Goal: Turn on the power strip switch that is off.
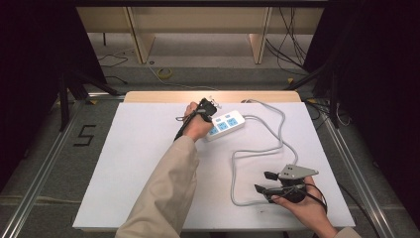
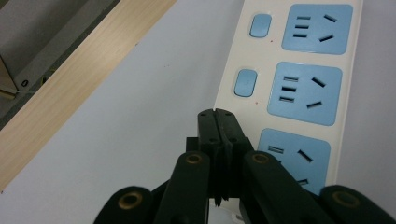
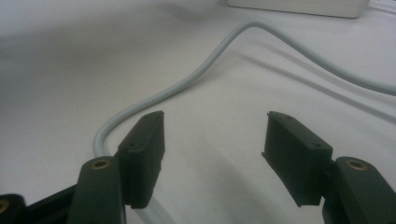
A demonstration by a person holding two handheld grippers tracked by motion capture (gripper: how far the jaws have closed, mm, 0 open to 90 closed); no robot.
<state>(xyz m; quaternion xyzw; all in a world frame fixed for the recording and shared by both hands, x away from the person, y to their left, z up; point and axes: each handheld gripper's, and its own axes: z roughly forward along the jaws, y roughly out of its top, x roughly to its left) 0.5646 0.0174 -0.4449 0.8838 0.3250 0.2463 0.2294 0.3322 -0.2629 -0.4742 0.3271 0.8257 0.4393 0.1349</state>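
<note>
White power strip (image 1: 225, 124) sits on the white table (image 1: 129, 163), far of centre, lying at a slant. Off-white body, three light-blue socket faces in a row, each face with slot holes; in the left gripper view two small blue rocker buttons (image 2: 246, 82) sit beside the upper two faces, on the strip's left edge.

Grey cord (image 1: 277, 148) leaves the strip's right end, arcs right, then loops back toward the near right part of the table.

Left gripper (image 2: 218, 122): jaws clenched together, nothing between them, tips over the strip's edge just beside the nearest socket face. Can't tell if they touch the strip. High view shows the left hand (image 1: 197, 125) at the strip's left end.

Right gripper (image 3: 212, 140): jaws spread wide, released, low over the table near right. The cord curves past its left jaw. Right hand (image 1: 307, 206) holds it well apart from the strip.
</note>
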